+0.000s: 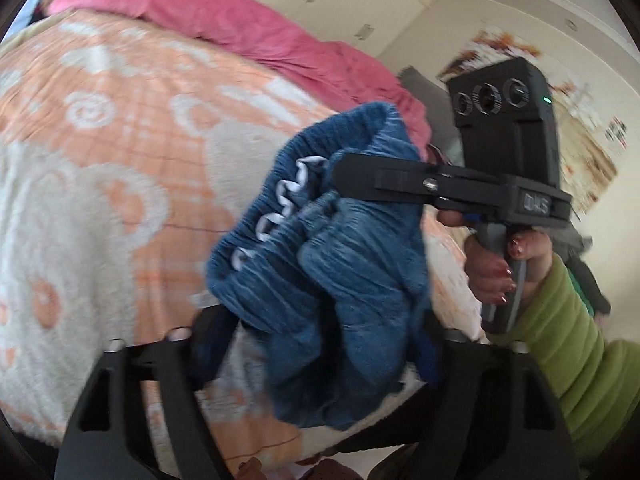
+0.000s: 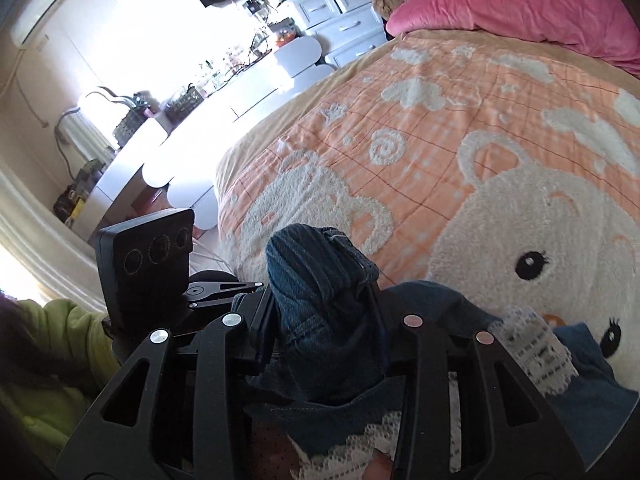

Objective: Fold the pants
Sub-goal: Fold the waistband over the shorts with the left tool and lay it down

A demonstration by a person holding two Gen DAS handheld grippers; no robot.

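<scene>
The blue denim pants (image 1: pixel 320 264) hang bunched above the bed, with an elastic waistband and white lace trim. My left gripper (image 1: pixel 316 332) is shut on a fold of them. In the left wrist view my right gripper (image 1: pixel 340 172) comes in from the right and clamps the waistband. In the right wrist view my right gripper (image 2: pixel 324 320) is shut on bunched denim of the pants (image 2: pixel 320 280), with white lace (image 2: pixel 536 352) hanging at the right. The left gripper's body (image 2: pixel 148 264) is close at the left, its fingertips hidden by the cloth.
An orange and white bear-pattern blanket (image 2: pixel 440 140) covers the bed under the pants. A pink duvet (image 2: pixel 520 12) lies at the head. White drawers (image 2: pixel 344 12) and a cluttered desk (image 2: pixel 192 120) stand left of the bed. Wardrobe doors (image 1: pixel 360 0) are behind.
</scene>
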